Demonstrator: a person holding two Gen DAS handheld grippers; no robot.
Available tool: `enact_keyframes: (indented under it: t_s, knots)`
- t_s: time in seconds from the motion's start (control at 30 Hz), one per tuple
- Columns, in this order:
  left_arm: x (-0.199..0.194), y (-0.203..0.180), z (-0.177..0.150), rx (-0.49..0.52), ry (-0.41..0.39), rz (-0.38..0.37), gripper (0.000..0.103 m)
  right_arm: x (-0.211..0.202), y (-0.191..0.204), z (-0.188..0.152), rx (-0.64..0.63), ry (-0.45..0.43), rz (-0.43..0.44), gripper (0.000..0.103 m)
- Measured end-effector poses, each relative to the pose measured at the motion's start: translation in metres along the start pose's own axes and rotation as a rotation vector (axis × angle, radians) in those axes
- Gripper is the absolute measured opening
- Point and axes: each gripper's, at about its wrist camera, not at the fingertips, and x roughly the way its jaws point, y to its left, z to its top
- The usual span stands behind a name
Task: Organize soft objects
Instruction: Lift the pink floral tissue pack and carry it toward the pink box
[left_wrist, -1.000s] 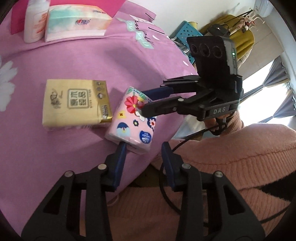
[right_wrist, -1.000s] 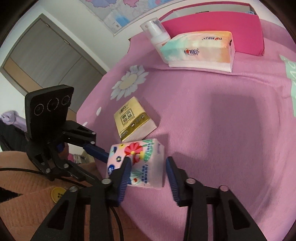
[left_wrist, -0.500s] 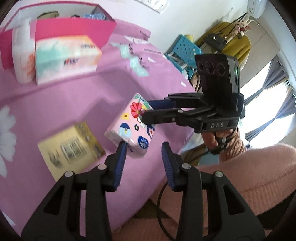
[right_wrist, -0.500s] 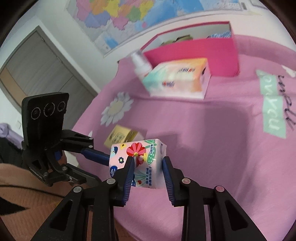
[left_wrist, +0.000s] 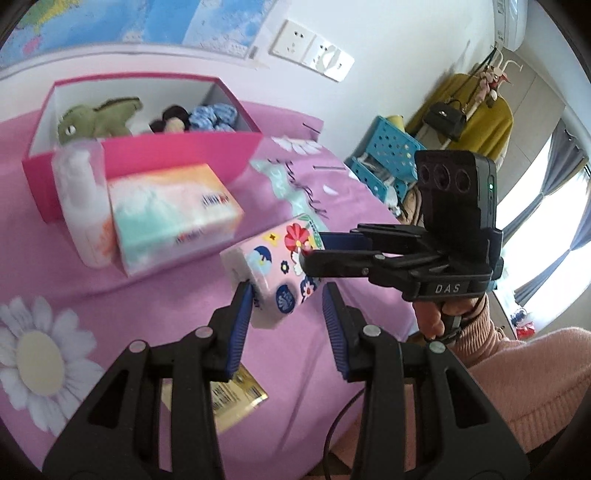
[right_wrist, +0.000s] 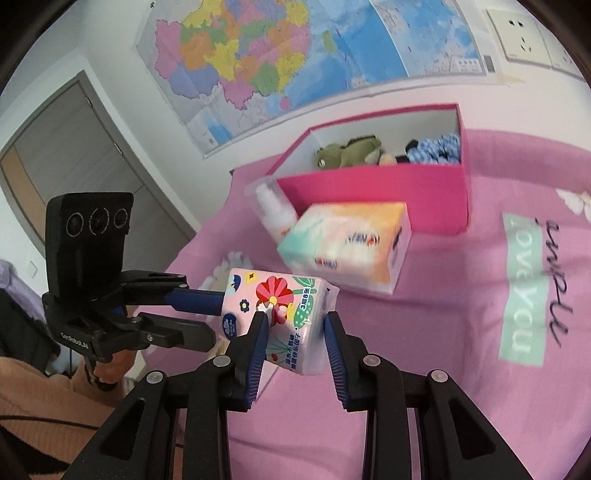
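Note:
A pink flowered tissue pack (right_wrist: 280, 310) is held in the air above the pink bed by my right gripper (right_wrist: 295, 325), shut on it. The pack also shows in the left wrist view (left_wrist: 273, 273), with my left gripper (left_wrist: 288, 302) open around its lower end; the left pad touches it, the right pad stands apart. The right gripper (left_wrist: 314, 251) comes in from the right there. A pink box (right_wrist: 369, 184) with a green plush toy (right_wrist: 347, 151) and blue fabric (right_wrist: 436, 147) stands at the back.
A large tissue pack (right_wrist: 351, 243) and a white pump bottle (right_wrist: 273, 214) lie in front of the box. A yellow tissue pack (left_wrist: 229, 402) lies on the bed under my left gripper. A wall map hangs behind. The bed edge is near my body.
Both grippers have risen from the bed with the flowered pack and tilted toward the pink box. The yellow pack stays behind on the bed.

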Motion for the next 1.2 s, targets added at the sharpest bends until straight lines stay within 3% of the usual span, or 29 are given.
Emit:
enact_keyframes:
  t_s: [0.63,1.2]
  knots:
    - [-0.002,0.019,0.058,0.023,-0.065,0.092,0.042,0.005,-0.008,0.069,-0.044,-0.109,-0.011,0.031]
    - [0.0,0.026,0.082,0.043,-0.083,0.15,0.042,0.016,-0.017,0.09,-0.037,-0.13,-0.015,0.031]
